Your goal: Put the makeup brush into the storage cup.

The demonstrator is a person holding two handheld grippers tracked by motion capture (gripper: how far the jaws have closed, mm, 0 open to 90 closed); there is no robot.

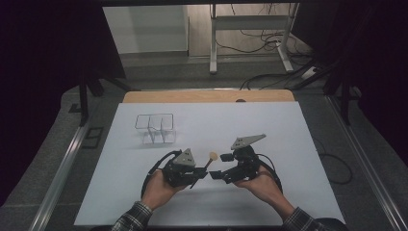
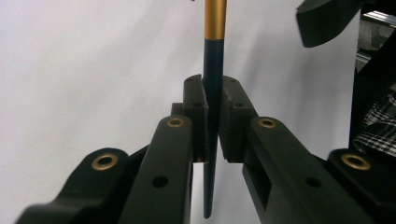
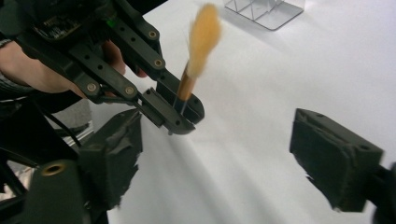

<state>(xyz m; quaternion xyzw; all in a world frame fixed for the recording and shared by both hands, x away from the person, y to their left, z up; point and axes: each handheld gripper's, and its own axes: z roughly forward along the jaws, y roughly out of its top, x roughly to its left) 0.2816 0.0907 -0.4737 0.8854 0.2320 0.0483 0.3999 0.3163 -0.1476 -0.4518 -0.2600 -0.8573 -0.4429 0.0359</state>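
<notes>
- No readable writing on any item.
- Clear divided holder (image 1: 155,128): back left of the white table (image 1: 269,130), well apart from both grippers.
- Left gripper (image 1: 196,177): jaws pinching the dark handle of a brush (image 2: 213,88); tuft (image 3: 201,29) blurred, handle end cut off.
- Right gripper (image 1: 215,175): jaws spread wide, empty, just beside the brush.

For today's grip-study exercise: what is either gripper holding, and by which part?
The left gripper is shut on a brush, clamping its dark handle below the gold ferrule. The right gripper is open and holds nothing.
</notes>
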